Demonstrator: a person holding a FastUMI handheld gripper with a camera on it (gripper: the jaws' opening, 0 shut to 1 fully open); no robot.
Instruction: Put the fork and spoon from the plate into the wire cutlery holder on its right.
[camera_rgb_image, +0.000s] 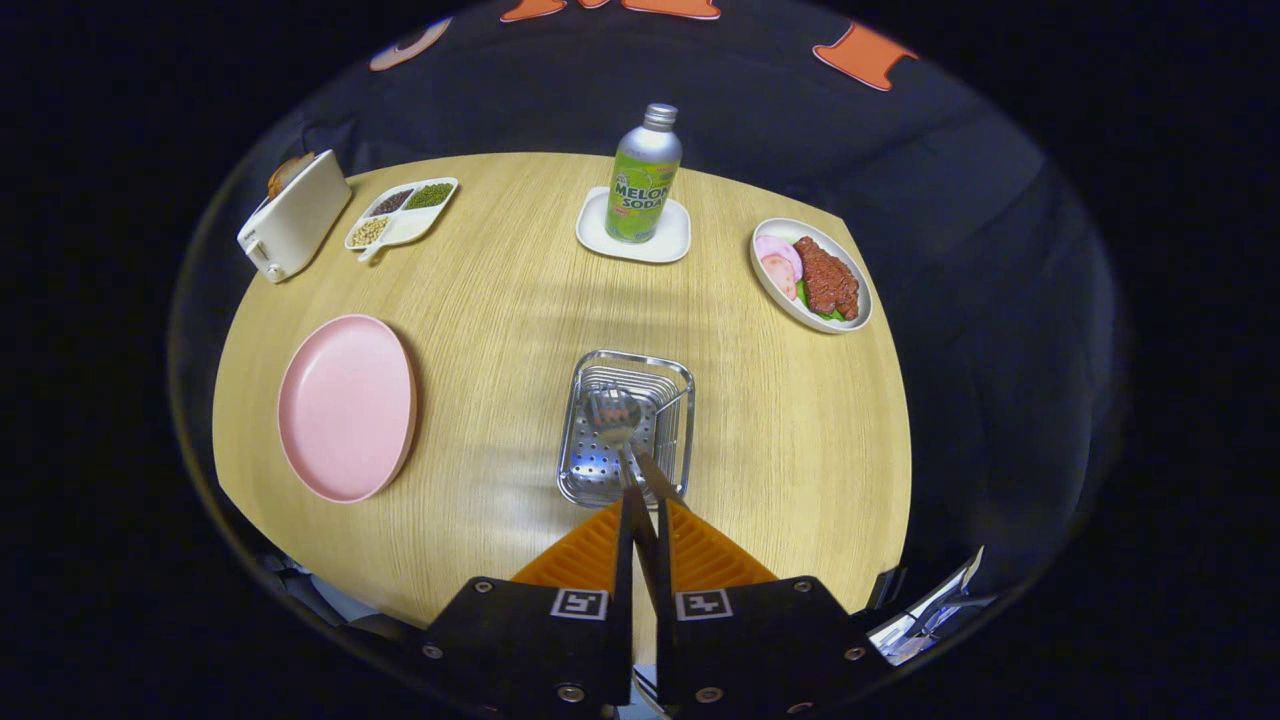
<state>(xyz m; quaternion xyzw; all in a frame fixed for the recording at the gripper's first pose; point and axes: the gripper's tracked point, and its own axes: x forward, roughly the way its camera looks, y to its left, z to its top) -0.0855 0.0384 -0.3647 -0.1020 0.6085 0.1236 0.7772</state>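
Clamped on a utensil handle (640, 478), tool (644, 515) hangs over the wire cutlery holder (627, 428). Risk: early release tips the utensil over the holder's rim onto the table (800, 420).

- table (480, 300): pale wood, fine straight grain.
- plate (345, 405): plain pink, unpatterned.
- wire cutlery holder (627, 428): shiny silver metal, floor dotted with small holes.
- fork (612, 412): silver; handle pinched between the closed fingers of the gripper (643, 500).
- bottle (644, 173): green label, silver shoulder and cap.
- coaster (633, 227): white.
- toaster (293, 216): cream white, brown toast in its slot.
- divided dish (402, 212): white; green, dark brown and beige fillings.
- oval dish (811, 274): white rim; pink slices, reddish-brown meat, green leaf.
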